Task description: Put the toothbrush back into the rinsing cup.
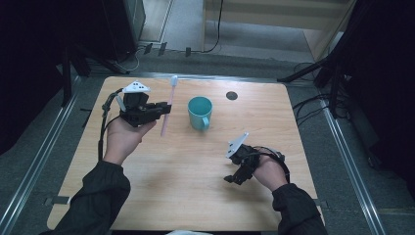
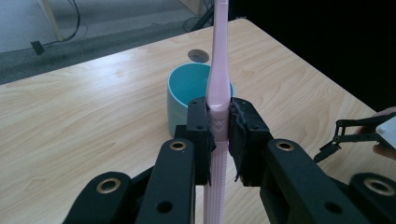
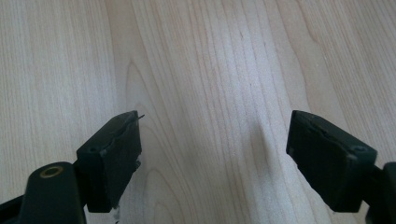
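One pink toothbrush, one teal mug, one wooden table and two grippers: that is my count. There is also one small dark round disc set in the tabletop, at about one o'clock from the mug.

My left gripper is clamped narrow on the toothbrush. In the left gripper view both pads press on the handle just above its ribbed part, with the brush standing upright between them and its neck rising out the top of the view. In the high view the brush is held clear of the table, its white head at the far end, toward twelve o'clock, and its handle end pointing back at me. It hangs just beside the mug, at the mug's nine o'clock, not touching it.

My right gripper sits at about five o'clock from the mug, well apart from it. Its jaws stand wide over bare wood, with nothing between them.
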